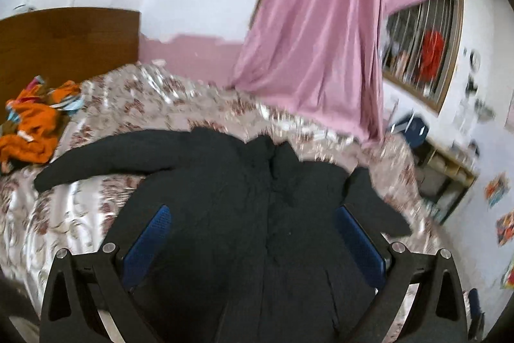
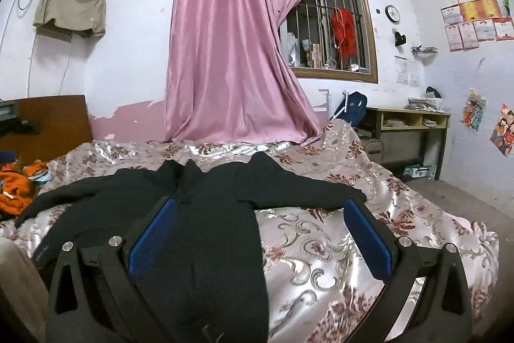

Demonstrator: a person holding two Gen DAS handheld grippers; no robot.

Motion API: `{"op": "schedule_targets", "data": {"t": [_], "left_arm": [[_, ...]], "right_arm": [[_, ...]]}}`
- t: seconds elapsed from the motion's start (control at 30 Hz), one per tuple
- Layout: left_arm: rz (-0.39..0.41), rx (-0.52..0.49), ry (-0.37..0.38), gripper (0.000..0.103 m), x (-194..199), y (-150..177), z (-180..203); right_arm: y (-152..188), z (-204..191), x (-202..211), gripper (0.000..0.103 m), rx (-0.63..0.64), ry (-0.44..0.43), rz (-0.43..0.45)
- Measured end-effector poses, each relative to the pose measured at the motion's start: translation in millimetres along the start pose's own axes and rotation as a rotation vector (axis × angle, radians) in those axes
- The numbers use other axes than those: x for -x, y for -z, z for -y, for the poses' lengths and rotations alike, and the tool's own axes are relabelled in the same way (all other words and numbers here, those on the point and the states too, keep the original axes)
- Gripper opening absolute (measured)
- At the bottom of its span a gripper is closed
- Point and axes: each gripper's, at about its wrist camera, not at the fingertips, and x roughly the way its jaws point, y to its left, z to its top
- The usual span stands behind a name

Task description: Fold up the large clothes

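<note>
Black knit coat [image 2: 205, 201] on satin bedspread [image 2: 321, 246]

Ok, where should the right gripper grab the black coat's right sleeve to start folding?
Take the black coat at its right sleeve's cuff, coming from the sleeve's open end, right of the body. The sleeve lies flat, stretched sideways on the bedspread; the open right gripper hovers nearby.

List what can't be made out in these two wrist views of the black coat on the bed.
- black coat hem: cut off by bottom edge, both views.
- left gripper view: motion blur smears bedspread.
- wall papers, right view: print too small.
</note>
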Motion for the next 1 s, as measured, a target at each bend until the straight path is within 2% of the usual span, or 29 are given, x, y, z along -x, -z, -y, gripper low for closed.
{"op": "schedule_targets", "data": {"t": [0.13,0.27,0.47,0.57,0.6,0.63,0.67,0.73,0.87,0.9,1.0], "left_arm": [[-0.126,-0.042,0.009,0.103,-85.1,-12.3,20.3],[-0.164,-0.031,0.02,0.103,-149.1,-11.2,36.0],[-0.224,-0.001,0.196,0.103,-239.1,-7.3,75.8],[-0.22,-0.067,0.227,0.103,-269.7,5.1,96.6],[-0.237,-0.082,0.236,0.103,-280.4,11.6,102.7],[-0.294,-0.091,0.244,0.103,-296.5,21.4,107.8],[-0.348,-0.084,0.241,0.103,-308.7,27.1,109.6],[-0.435,-0.06,0.247,0.103,-328.5,38.6,111.5],[-0.488,-0.057,0.236,0.103,-353.9,57.4,110.0],[-0.497,-0.057,0.258,0.103,-358.8,62.3,108.8],[-0.5,-0.024,0.285,0.103,-364.6,71.2,105.0]], "right_arm": [[2.3,9.9,-52.4,0.102,-0.034,-0.039,-0.09],[16.0,26.0,-110.6,0.102,-0.07,-0.049,-0.193],[40.2,50.0,-200.5,0.102,-0.133,-0.023,-0.339],[60.6,55.6,-241.7,0.102,-0.065,-0.019,-0.432],[63.9,59.7,-251.8,0.102,-0.051,-0.014,-0.443],[68.4,64.6,-261.4,0.102,-0.054,-0.011,-0.454],[70.0,71.1,-269.0,0.102,-0.079,-0.02,-0.47],[76.2,94.6,-294.8,0.102,-0.216,-0.07,-0.518],[83.0,132.8,-344.9,0.102,-0.364,-0.007,-0.529],[83.9,139.8,-353.0,0.102,-0.386,0.001,-0.527],[86.9,169.6,-392.5,0.102,-0.559,-0.006,-0.535]]}}
